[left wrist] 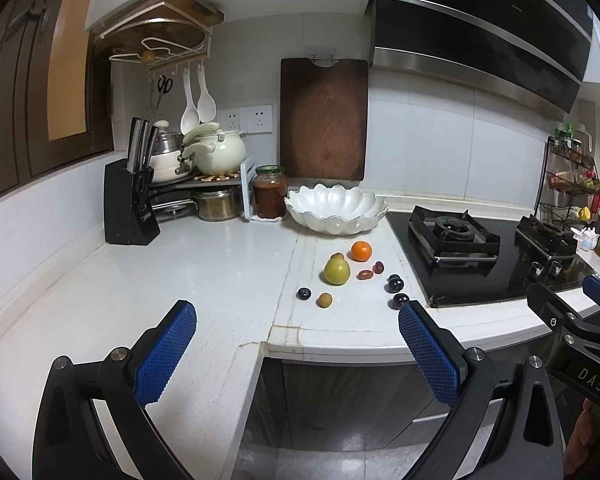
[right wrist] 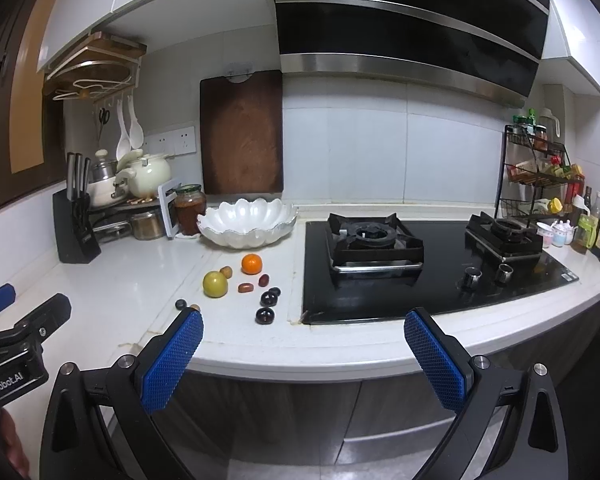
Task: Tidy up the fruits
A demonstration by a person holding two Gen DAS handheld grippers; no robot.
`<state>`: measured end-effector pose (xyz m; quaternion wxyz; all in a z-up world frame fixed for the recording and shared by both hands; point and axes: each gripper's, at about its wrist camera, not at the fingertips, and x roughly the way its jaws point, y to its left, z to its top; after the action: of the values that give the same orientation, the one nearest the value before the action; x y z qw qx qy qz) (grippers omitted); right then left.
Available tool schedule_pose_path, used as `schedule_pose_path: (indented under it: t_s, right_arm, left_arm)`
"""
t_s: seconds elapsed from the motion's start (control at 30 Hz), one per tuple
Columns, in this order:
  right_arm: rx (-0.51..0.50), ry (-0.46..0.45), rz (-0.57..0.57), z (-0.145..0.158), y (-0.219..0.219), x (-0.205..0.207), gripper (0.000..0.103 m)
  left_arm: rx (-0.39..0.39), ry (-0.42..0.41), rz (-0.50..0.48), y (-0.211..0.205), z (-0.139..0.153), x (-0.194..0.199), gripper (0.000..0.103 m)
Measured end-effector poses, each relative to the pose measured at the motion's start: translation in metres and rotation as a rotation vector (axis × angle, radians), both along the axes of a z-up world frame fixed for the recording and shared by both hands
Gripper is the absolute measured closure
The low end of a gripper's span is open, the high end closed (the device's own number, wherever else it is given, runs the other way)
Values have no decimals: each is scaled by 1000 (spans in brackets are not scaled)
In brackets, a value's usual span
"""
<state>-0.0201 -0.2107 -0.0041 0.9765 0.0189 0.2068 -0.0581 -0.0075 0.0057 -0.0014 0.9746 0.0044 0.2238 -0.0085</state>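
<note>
Both tools are held back off the front edge of the bench, the left tool (left wrist: pixel 298 318) and the right tool (right wrist: pixel 304 326) each with its blue pads spread wide and nothing between them. The fruit lies loose on the white bench (left wrist: pixel 204 264) just left of the hob (right wrist: pixel 432 264): a green pear (left wrist: pixel 337 271) at the middle of the cluster, an orange (left wrist: pixel 360 251) at about 1 o'clock from it, two small red fruits (left wrist: pixel 371 271) at 3 o'clock, dark plums (left wrist: pixel 396 283) toward 4 o'clock, and a dark berry (left wrist: pixel 303 293) and a small tan fruit (left wrist: pixel 324 300) at 7 o'clock. The scalloped white bowl (left wrist: pixel 336 210), which looks empty, stands at 12 o'clock behind them and is the likely home. Nothing appears sorted yet. A sound start would be the nearest plum: come down from above with the pads either side of it, close gently since round fruit rolls, and lift clear before crossing the others.
</note>
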Motion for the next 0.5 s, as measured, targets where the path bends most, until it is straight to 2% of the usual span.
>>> schedule_pose_path:
  t_s: [0.3, 0.5]
  right_arm:
    - [4, 47, 20, -11, 6, 22, 1]
    - [-4, 80, 18, -21, 6, 48, 1]
  left_arm:
    - [-18, 63, -19, -1, -12, 23, 0]
    - [21, 78, -30, -8, -18, 51, 0]
